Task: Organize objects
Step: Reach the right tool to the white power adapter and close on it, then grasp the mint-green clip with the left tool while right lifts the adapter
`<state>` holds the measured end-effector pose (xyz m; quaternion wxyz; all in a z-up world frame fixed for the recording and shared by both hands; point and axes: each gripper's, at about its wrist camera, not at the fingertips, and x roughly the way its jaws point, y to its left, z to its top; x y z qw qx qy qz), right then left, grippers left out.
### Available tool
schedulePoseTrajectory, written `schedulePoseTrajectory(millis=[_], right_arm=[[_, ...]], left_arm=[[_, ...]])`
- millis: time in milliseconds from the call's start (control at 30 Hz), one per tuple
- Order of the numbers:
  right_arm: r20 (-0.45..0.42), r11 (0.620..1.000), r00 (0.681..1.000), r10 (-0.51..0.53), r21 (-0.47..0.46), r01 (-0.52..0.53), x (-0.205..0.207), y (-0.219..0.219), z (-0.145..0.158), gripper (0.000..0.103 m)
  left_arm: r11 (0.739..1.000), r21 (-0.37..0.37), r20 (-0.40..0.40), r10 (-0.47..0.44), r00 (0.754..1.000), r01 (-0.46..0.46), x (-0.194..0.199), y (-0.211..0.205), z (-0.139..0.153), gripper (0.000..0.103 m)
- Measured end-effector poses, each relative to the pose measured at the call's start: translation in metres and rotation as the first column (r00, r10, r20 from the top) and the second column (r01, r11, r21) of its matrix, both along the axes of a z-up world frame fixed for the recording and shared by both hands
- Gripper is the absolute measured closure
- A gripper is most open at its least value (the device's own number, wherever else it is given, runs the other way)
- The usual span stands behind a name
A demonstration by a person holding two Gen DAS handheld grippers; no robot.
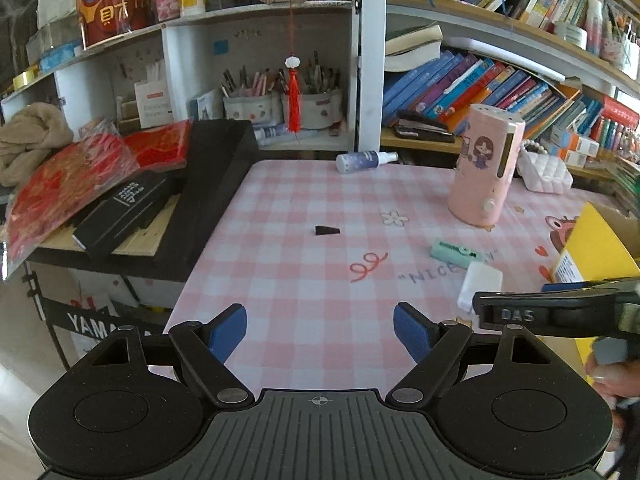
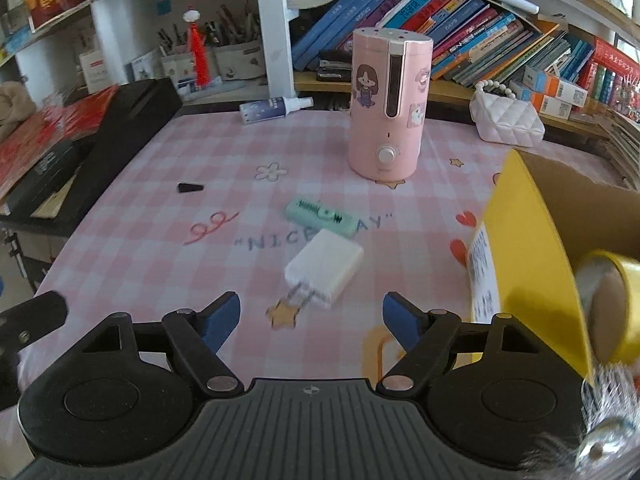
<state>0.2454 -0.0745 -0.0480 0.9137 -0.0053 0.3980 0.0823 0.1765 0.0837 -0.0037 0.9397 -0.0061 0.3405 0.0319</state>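
Observation:
On the pink checked tablecloth [image 2: 168, 168] lie a white plug charger [image 2: 326, 270], a mint green clip-like thing [image 2: 322, 216] and a small black wedge [image 2: 190, 188]. A pink humidifier [image 2: 386, 104] stands upright behind them. My right gripper [image 2: 312, 318] is open and empty, with the charger's prongs just ahead of its fingers. My left gripper [image 1: 320, 332] is open and empty over bare cloth; the wedge [image 1: 327, 231] lies well ahead of it. The charger [image 1: 480, 286] and green thing [image 1: 456, 253] show at its right.
A yellow cardboard box [image 2: 532, 248] stands at the right, with a yellow tape roll [image 2: 612, 304] and a hairbrush [image 2: 608, 420] in it. A spray bottle [image 2: 276, 108] lies at the back. A white quilted bag [image 2: 506, 118], bookshelves, and a black keyboard [image 1: 216, 184] edge the table.

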Motion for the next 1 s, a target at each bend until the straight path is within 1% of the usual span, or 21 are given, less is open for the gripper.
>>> schedulePoseTrajectory(millis=[133, 200, 333, 400, 533, 600, 667, 767, 867, 1000], right_arm=[[-0.036, 1.0, 0.999, -0.022, -0.017, 0.022, 0.028, 0.004, -0.016, 0.031], [-0.048, 0.999, 0.999, -0.023, -0.031, 0.021, 0.038, 0.007, -0.024, 0.037], [-0.08, 0.999, 0.997, -0.014, -0.044, 0.011, 0.055, 0.01, -0.037, 0.042], [-0.099, 0.999, 0.995, -0.012, -0.047, 0.007, 0.061, 0.01, -0.043, 0.046], [-0.072, 0.998, 0.997, 0.012, -0.054, -0.016, 0.064, 0.012, -0.044, 0.049], [-0.069, 0.998, 0.997, 0.026, -0.058, -0.03, 0.065, 0.012, -0.042, 0.053], [-0.067, 0.998, 0.998, 0.013, -0.061, -0.017, 0.063, 0.008, -0.039, 0.059], [-0.025, 0.999, 1.0, -0.019, -0.035, 0.018, 0.055, -0.004, -0.026, 0.059], [0.07, 0.998, 0.996, -0.061, 0.004, 0.061, 0.043, -0.02, -0.002, 0.059], [0.204, 0.994, 0.973, -0.105, 0.044, 0.098, 0.031, -0.04, 0.03, 0.059]], left_arm=[[1.0, 0.005, -0.02, -0.005, 1.0, 0.005, 0.015, -0.004, -0.005, 0.02], [1.0, 0.01, -0.03, -0.007, 1.0, 0.007, 0.022, -0.006, -0.007, 0.02], [1.0, 0.014, -0.045, -0.005, 0.999, 0.005, 0.03, -0.007, -0.01, 0.02], [1.0, 0.016, -0.051, -0.001, 0.999, 0.002, 0.034, -0.007, -0.011, 0.02], [1.0, 0.017, -0.062, 0.004, 0.998, -0.003, 0.041, -0.007, -0.013, 0.02], [1.0, 0.016, -0.063, -0.001, 0.998, 0.002, 0.045, -0.009, -0.014, 0.02], [1.0, 0.015, -0.064, -0.011, 0.998, 0.012, 0.049, -0.012, -0.016, 0.02], [0.999, 0.013, -0.069, -0.032, 0.997, 0.033, 0.058, -0.018, -0.02, 0.02], [0.998, 0.008, -0.081, -0.055, 0.995, 0.056, 0.07, -0.027, -0.028, 0.021], [0.994, -0.006, -0.088, -0.112, 0.99, 0.112, 0.091, -0.047, -0.039, 0.021]])
